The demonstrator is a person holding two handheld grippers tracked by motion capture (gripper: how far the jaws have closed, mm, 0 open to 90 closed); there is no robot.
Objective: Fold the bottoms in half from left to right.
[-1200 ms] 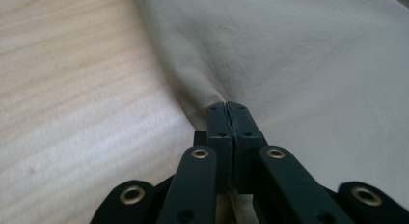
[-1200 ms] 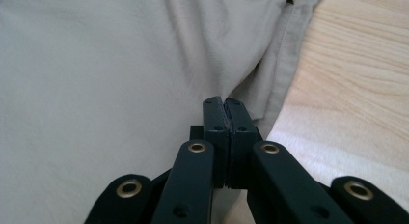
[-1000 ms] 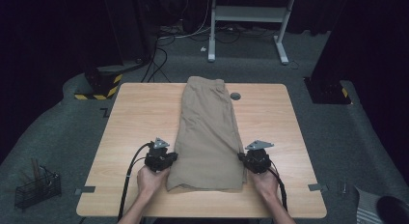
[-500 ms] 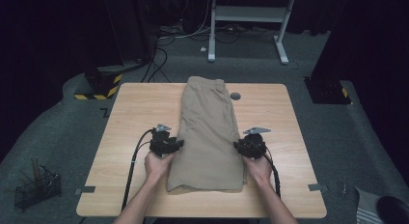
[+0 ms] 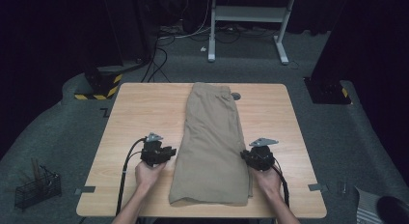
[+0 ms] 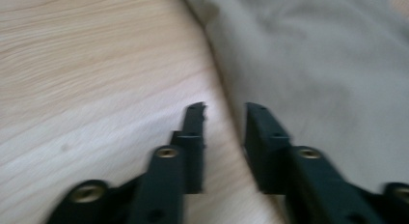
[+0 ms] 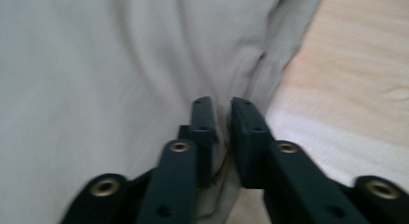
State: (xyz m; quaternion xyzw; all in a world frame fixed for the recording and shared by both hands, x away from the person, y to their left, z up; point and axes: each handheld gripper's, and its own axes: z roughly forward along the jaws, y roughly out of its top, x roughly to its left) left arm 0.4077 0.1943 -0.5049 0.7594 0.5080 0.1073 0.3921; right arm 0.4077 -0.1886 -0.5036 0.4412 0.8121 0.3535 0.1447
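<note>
A khaki garment [image 5: 212,147], folded lengthwise, lies down the middle of the wooden table [image 5: 140,113], waistband at the far end. My left gripper [image 5: 170,152] is at its left edge, open; in the left gripper view [image 6: 224,110] one jaw is over bare wood and the other over the cloth [image 6: 313,64], with the edge running between them. My right gripper [image 5: 245,157] is at the garment's right edge. In the right gripper view [image 7: 222,103] its jaws stand almost together with a fold of the cloth's edge [image 7: 260,74] pinched between them.
A small dark round thing [image 5: 236,95] lies on the table by the waistband. Tape marks [image 5: 86,190] sit at the near corners. On the floor are a wire basket [image 5: 36,188] at the left, a white desk frame [image 5: 246,11] at the back and cables.
Both grippers went forward along the garment's sides half a second ago and have come back toward the near edge, slightly outward.
</note>
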